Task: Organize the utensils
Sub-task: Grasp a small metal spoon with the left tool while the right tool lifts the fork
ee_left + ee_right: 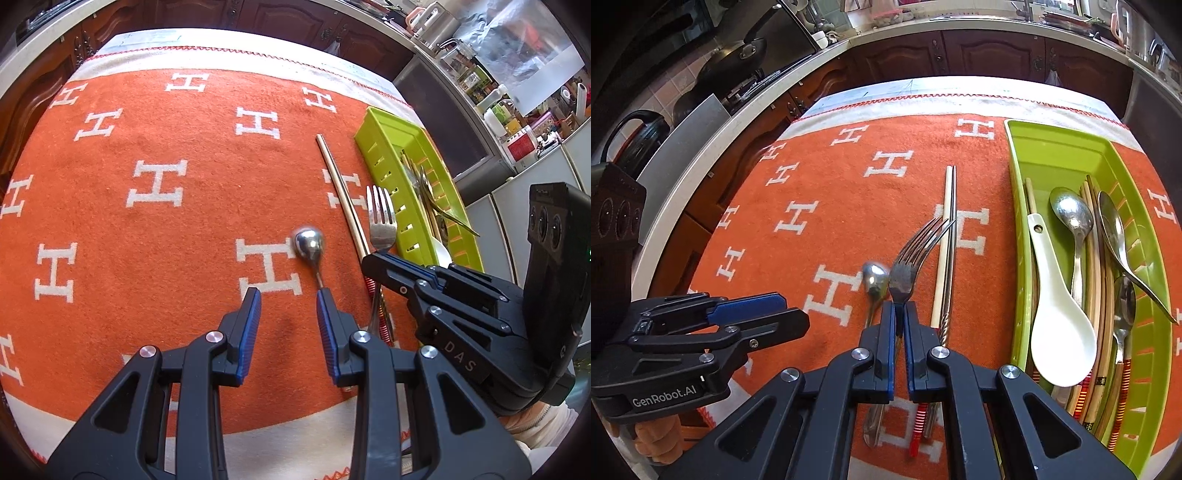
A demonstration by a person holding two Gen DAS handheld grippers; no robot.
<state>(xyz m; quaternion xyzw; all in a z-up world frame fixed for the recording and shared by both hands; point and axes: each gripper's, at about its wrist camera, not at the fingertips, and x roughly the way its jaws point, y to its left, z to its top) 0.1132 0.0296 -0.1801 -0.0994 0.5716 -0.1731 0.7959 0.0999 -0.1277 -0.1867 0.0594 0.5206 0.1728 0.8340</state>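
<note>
In the left wrist view, the left claw (288,295) is seen partly open above the orange cloth (147,229) on the bench, and nothing is held between its blue pads. A small metal spoon (309,244) lies just beyond its right finger. To the right, a fork (382,218) and a pair of chopsticks (338,184) are seen beside the green tray (384,162). The right claw (373,260) is seen closed at the fork's neck.

In the right wrist view, the right claw (899,308) is closed on the fork (912,258) at its neck, the prongs pointing far. The spoon (874,282) lies just left of it, the chopsticks (947,236) just right. In the tray (1019,229), at the right, a white spoon (1056,325), metal spoons and more chopsticks are kept.
</note>
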